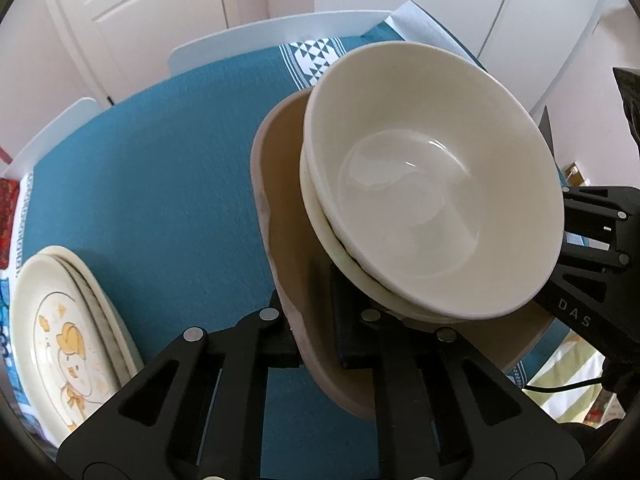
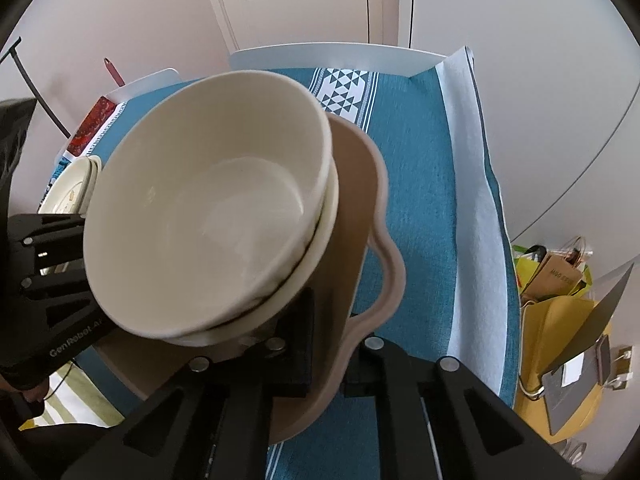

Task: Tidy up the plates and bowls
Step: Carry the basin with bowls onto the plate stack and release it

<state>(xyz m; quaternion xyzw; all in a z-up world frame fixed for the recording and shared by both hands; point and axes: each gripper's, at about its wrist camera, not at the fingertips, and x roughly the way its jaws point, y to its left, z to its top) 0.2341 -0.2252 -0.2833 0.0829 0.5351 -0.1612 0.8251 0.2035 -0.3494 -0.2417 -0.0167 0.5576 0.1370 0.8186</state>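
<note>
A tan wavy-rimmed tray carries stacked cream bowls above the teal tablecloth. My left gripper is shut on the tray's rim on one side. My right gripper is shut on the rim on the opposite side. Each gripper shows at the edge of the other's view. A stack of cream plates, the top one with a yellow cartoon print, lies on the table to the left.
The teal tablecloth covers a white table. White chair backs stand at the far edge. A red patterned item lies far left. Bags stand on the floor at the right.
</note>
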